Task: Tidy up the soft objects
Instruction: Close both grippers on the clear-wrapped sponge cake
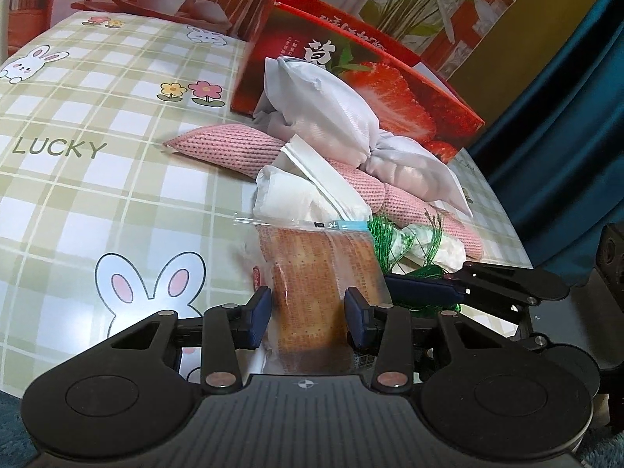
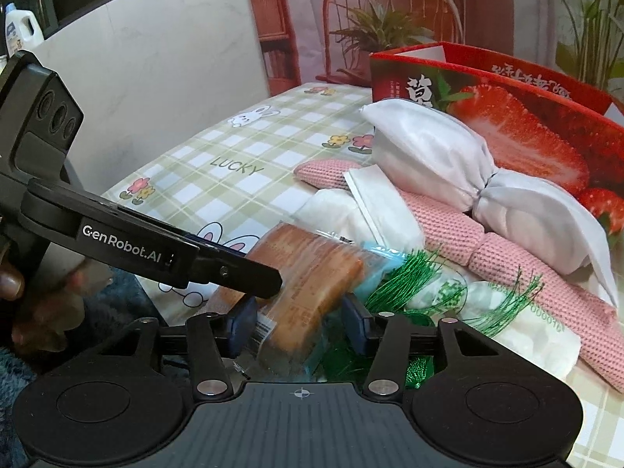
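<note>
"GenRobot.AI" marks left hand-held gripper [image 2: 269,292].

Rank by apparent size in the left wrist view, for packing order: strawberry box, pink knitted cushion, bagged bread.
1. strawberry box
2. pink knitted cushion, partly covered
3. bagged bread; nearest the camera, so ranks two and three are unsure.

I read "LUCKY" on the tablecloth [image 1: 58,148] far ahead of my jaws, and "GenRobot.AI" on the left gripper [image 2: 249,284] crossing my right jaws.
</note>
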Tool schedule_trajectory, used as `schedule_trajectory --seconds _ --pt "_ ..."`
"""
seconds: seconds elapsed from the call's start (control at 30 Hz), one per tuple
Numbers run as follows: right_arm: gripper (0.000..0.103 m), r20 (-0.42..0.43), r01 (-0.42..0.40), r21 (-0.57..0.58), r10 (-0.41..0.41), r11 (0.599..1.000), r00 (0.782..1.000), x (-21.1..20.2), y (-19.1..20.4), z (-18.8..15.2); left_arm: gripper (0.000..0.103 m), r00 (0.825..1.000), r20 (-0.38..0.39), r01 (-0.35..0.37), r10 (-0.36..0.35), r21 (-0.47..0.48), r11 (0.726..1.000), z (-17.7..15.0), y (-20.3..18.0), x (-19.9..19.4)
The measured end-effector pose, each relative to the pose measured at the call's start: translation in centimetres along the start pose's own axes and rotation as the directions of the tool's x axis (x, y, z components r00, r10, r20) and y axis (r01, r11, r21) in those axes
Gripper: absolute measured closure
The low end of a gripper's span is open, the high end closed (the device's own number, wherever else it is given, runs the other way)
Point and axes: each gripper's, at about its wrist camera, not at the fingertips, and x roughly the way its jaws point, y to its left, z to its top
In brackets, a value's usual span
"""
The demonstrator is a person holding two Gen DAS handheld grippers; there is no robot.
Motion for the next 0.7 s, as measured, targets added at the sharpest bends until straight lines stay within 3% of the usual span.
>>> schedule_trajectory --seconds 0.33,0.57,0.7 --pt "0.053 -0.028 0.007 -0.021 -0.007 1.0 1.0 0.7 0.3 0.2 0.059 1.0 0.002 0.002 -0.002 0.001 1.0 -0.1 0.1 0.0" --pt "0.044 -0.041 -0.01 -0.013 0.009 1.0 0.999 1.3 0.3 0.3 0.06 1.0 0.002 0.004 -0.004 0.009 1.0 0.0 -0.1 0.0" --pt "0.048 -0.03 0.001 -0.025 -0.002 1.0 1.0 1.1 0.4 0.4 0.062 1.0 0.027 0.005 -0.006 0.03 1.0 0.2 -0.3 -0.6"
